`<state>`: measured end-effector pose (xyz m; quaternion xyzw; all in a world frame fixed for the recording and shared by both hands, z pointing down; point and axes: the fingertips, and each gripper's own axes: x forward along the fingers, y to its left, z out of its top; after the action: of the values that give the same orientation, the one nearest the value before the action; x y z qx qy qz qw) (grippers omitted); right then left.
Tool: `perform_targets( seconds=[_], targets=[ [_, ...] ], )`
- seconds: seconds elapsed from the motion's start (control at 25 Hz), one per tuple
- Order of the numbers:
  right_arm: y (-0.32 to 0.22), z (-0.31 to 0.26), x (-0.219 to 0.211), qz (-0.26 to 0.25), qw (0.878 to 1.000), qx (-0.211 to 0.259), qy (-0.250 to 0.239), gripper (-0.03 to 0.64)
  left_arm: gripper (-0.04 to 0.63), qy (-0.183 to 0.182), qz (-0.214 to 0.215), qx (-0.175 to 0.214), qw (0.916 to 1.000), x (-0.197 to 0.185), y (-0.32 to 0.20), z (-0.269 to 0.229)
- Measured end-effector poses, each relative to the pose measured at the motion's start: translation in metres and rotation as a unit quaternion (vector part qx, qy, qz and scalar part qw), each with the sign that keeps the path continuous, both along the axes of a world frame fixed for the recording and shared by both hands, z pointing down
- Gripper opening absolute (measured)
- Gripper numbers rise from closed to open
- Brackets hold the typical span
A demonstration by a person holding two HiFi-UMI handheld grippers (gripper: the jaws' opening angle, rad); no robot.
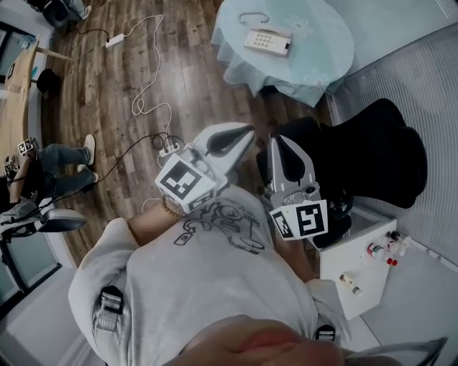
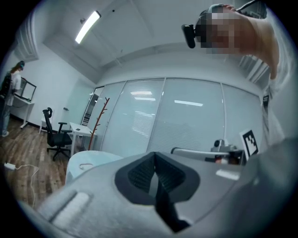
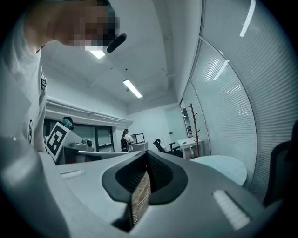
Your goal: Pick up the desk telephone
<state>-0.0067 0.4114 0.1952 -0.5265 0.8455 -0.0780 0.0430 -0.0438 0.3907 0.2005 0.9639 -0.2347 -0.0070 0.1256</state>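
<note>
The white desk telephone (image 1: 268,41) lies on a round table (image 1: 315,64) covered with a pale blue cloth, at the top of the head view, with its cord looped (image 1: 254,16) beside it. Both grippers are held close to the person's chest, well short of the table. My left gripper (image 1: 245,133) is shut with nothing in it, its tips pointing toward the table. My right gripper (image 1: 278,141) is right beside it, also shut and empty. In the left gripper view the jaws (image 2: 156,179) meet, and the table edge (image 2: 88,160) shows behind them. The right gripper (image 3: 146,179) is closed too.
A black office chair (image 1: 379,154) stands just right of the grippers, between them and a slatted glass wall. A white cabinet top (image 1: 361,261) with small bottles is at the lower right. A power strip (image 1: 114,40) and cables lie on the wooden floor. A seated person's legs (image 1: 61,161) are at the left.
</note>
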Motion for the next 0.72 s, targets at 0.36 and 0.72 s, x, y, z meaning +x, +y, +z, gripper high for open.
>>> perform_targets(
  seconds=[0.36, 0.72],
  targets=[
    [-0.050, 0.009, 0.005, 0.002, 1.000, -0.005, 0.013, 0.005, 0.003, -0.001, -0.022, -0.006, 0.9997, -0.010, -0.057, 0.017],
    [-0.179, 0.027, 0.011, 0.004, 0.999, -0.036, 0.024, 0.005, 0.003, -0.001, -0.015, -0.021, 0.9997, 0.001, -0.188, 0.029]
  ],
)
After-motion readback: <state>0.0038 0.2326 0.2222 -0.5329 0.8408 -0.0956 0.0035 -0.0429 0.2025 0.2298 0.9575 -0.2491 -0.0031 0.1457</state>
